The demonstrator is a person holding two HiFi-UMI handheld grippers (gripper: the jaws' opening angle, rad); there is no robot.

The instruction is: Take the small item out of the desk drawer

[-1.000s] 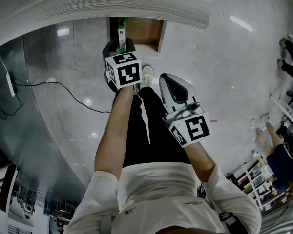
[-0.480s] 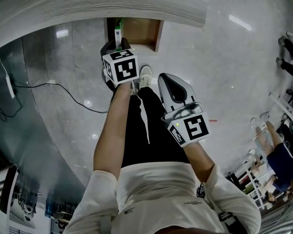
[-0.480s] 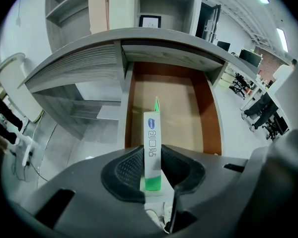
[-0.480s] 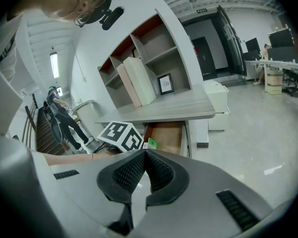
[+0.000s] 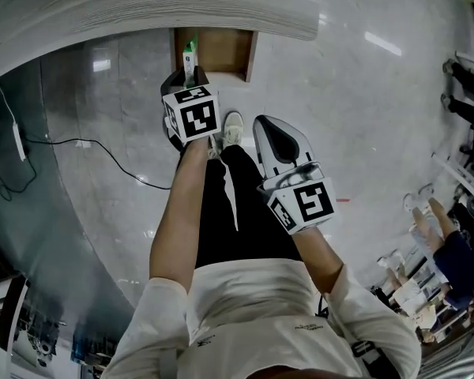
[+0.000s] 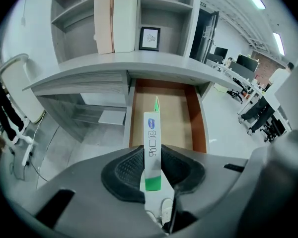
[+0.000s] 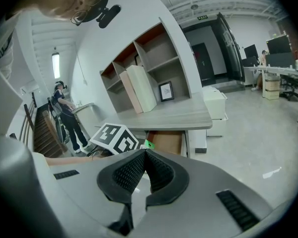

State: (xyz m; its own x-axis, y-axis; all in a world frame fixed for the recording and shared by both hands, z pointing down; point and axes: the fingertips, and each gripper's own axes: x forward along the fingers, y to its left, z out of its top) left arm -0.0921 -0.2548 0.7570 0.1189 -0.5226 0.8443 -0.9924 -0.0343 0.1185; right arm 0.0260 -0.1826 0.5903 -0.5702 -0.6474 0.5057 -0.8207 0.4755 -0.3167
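Observation:
The desk drawer [image 6: 174, 110] stands pulled out under the grey desk top [image 5: 142, 6], its brown bottom showing. A small, narrow white box [image 6: 152, 143] with a green band and blue print stands on edge between my left gripper's black pads. My left gripper [image 6: 153, 171] is shut on it, just in front of the drawer. In the head view the box [image 5: 189, 54] pokes out past the left gripper [image 5: 188, 76] at the drawer's [image 5: 225, 54] left side. My right gripper [image 7: 145, 155] hangs back over the person's leg, shut and with nothing in it; in the head view it [image 5: 270, 129] is at the middle.
Open shelves [image 6: 159, 14] with a small framed picture rise above the desk. A black cable [image 5: 103, 144] runs over the glossy floor on the left. A low white cabinet [image 7: 213, 105] stands right of the desk. The person's white shoe [image 5: 232, 125] is below the drawer.
The left gripper with the box has shifted slightly up and left in the head view, staying at the drawer's front. The right gripper has hardly moved.

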